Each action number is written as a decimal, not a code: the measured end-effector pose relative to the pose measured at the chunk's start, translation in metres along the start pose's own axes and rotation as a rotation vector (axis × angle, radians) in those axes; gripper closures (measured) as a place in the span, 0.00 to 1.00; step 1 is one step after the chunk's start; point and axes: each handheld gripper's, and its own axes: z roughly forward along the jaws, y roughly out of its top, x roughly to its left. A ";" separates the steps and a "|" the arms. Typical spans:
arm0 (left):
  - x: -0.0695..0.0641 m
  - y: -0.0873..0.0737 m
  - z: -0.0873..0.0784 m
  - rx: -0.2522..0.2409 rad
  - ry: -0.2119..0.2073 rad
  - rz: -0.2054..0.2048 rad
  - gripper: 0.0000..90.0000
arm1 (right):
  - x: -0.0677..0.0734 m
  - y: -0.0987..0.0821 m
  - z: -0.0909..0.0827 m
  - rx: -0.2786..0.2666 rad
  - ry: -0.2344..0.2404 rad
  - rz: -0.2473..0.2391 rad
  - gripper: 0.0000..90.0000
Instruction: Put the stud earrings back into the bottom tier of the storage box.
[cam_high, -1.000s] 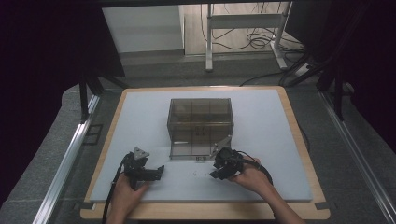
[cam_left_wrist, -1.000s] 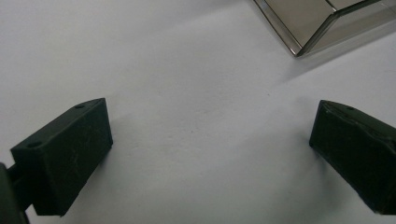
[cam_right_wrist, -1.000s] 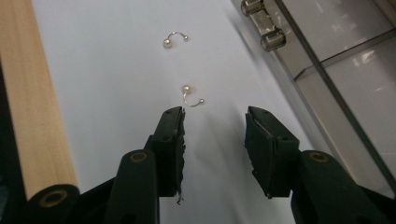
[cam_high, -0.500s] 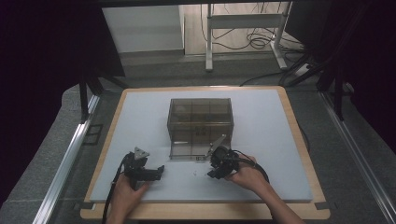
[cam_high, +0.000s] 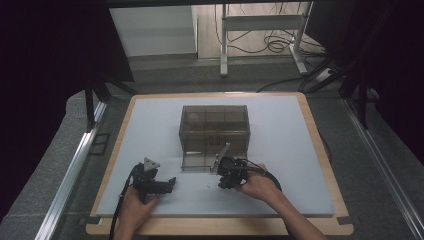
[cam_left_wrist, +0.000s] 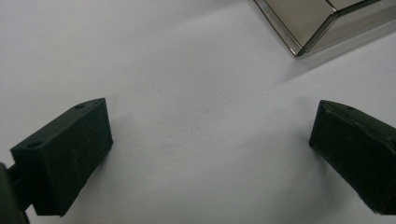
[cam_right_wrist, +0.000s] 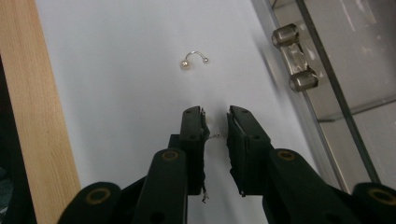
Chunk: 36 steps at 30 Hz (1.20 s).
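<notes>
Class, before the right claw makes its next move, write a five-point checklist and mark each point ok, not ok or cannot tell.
1. Small earring sits between the right claw jaws: ok.
2. Grip on it is firm: cannot tell.
3. Loose earring lies on the mat, ahead of the claw and apart from it: ok.
4. Left claw open, nothing between its jaws: ok.
5. Box drawer open to receive: cannot tell.

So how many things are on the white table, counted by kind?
Clear box: 1
Pearl earrings: 2, one lying loose and one between the right tongs
Tongs: 2, left and right
Total: 5
</notes>
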 end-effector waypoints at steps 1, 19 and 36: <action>0.000 0.000 0.000 0.000 0.000 0.000 0.00 | 0.000 0.001 0.001 0.004 0.002 -0.006 0.83; 0.000 0.000 0.000 -0.002 0.000 0.000 0.00 | 0.007 0.020 0.012 0.120 -0.024 -0.091 0.85; 0.000 0.000 0.000 -0.002 0.000 0.003 0.00 | 0.003 0.027 0.010 0.164 0.003 -0.059 0.94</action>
